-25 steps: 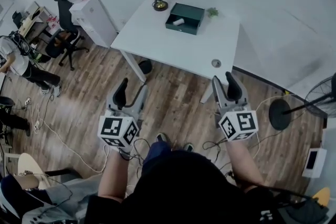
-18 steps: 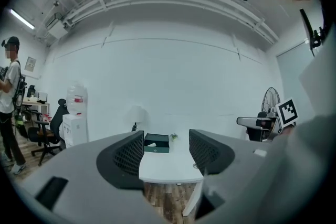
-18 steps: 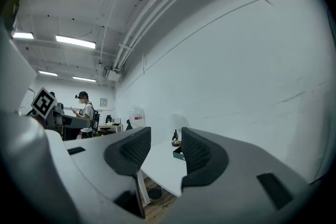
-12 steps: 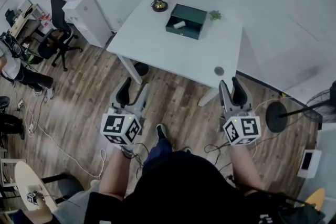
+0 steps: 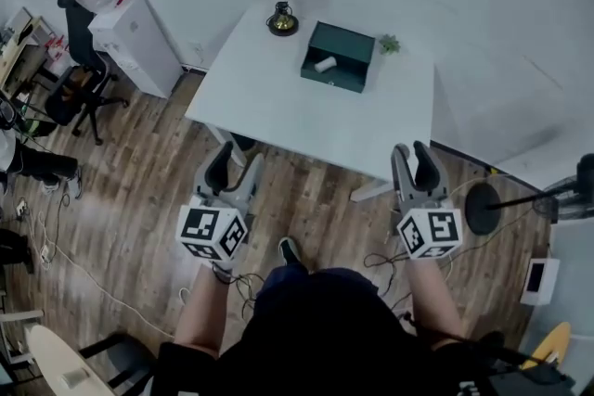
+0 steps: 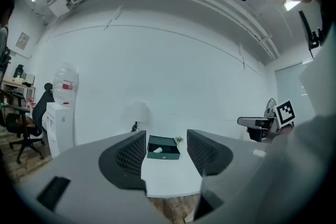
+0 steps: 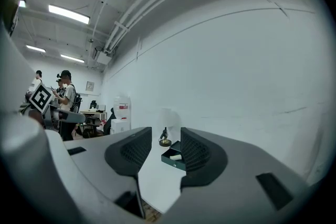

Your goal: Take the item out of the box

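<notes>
Item (image 5: 324, 65), small and white, lies in the open dark green box (image 5: 336, 83) on the white surface (image 5: 278, 102), well ahead of the left gripper (image 5: 233, 166) and right gripper (image 5: 412, 153). In the left gripper view the jaws stand apart, having just been closing, and nothing is held between them. In the right gripper view the jaws are likewise apart, just narrowing, and empty.

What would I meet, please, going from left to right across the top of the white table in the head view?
small table lamp with a brass-coloured base → dark green open box → small green potted plant
</notes>
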{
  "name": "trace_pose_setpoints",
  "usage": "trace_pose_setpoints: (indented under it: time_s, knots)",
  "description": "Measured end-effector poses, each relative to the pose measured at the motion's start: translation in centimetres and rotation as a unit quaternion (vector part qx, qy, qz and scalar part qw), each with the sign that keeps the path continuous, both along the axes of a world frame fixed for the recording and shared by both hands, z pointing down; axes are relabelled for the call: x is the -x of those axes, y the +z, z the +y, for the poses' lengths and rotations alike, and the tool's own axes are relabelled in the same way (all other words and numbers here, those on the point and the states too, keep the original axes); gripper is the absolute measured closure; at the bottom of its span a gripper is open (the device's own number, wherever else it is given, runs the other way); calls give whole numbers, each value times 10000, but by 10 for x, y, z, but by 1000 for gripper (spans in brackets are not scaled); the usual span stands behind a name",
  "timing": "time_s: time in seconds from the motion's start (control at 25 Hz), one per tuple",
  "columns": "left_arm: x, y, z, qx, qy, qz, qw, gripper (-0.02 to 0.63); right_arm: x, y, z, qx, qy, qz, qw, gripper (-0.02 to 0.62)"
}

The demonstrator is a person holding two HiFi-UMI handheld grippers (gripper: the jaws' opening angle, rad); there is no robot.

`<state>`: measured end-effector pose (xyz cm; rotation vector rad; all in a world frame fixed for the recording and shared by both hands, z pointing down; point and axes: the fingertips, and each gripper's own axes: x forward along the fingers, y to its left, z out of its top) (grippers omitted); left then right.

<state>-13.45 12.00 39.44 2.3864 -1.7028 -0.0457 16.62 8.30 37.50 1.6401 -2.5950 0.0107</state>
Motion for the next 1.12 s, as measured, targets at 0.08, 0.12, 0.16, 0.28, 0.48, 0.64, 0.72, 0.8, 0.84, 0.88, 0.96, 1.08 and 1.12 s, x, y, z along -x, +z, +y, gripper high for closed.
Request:
trace_pose_setpoints:
  time_s: [0.08,0.12,0.16,0.28,0.48,0.64,0.72,0.8,0.84,0.88,0.96,1.08,1.12]
  knots:
    - [13,7,-11,28,102,77,9999,370,13,2,-11,19,39,111,9999,419]
    - [18,11,-17,43,146,116,9998,372,19,2,-17,28,51,178,9998,417]
    - [23,14,-21,61,180,158,9997,374,25,3,-22,45,61,249,9997,417]
    - [37,25,-30,118,226,312,9992,377,39,5,-33,116,76,425,9990,417]
    - [54,33,-52,70,210,549,9982,385,54,9,-66,128,57,584,9982,419]
    - [61,36,-68,33,159,428,9990,390,56,20,-99,143,36,485,9987,420]
    - [66,33,-78,24,70,302,9995,391,59,22,-119,107,-19,403,9991,422]
    - [74,26,-89,12,-33,164,9999,391,63,22,-139,69,-83,297,9995,423]
    - [77,22,-95,0,-84,106,9999,393,65,20,-150,44,-118,245,9996,425]
    - [78,18,-104,-17,-131,60,9999,393,66,18,-161,12,-154,201,9997,425]
    - [77,11,-125,-44,-206,3,9998,394,66,15,-187,-41,-223,152,9996,425]
    - [64,7,-158,-16,-235,-92,9997,397,59,22,-225,55,-335,102,9994,425]
    - [57,6,-170,3,-234,-149,9996,399,55,28,-239,134,-375,87,9992,426]
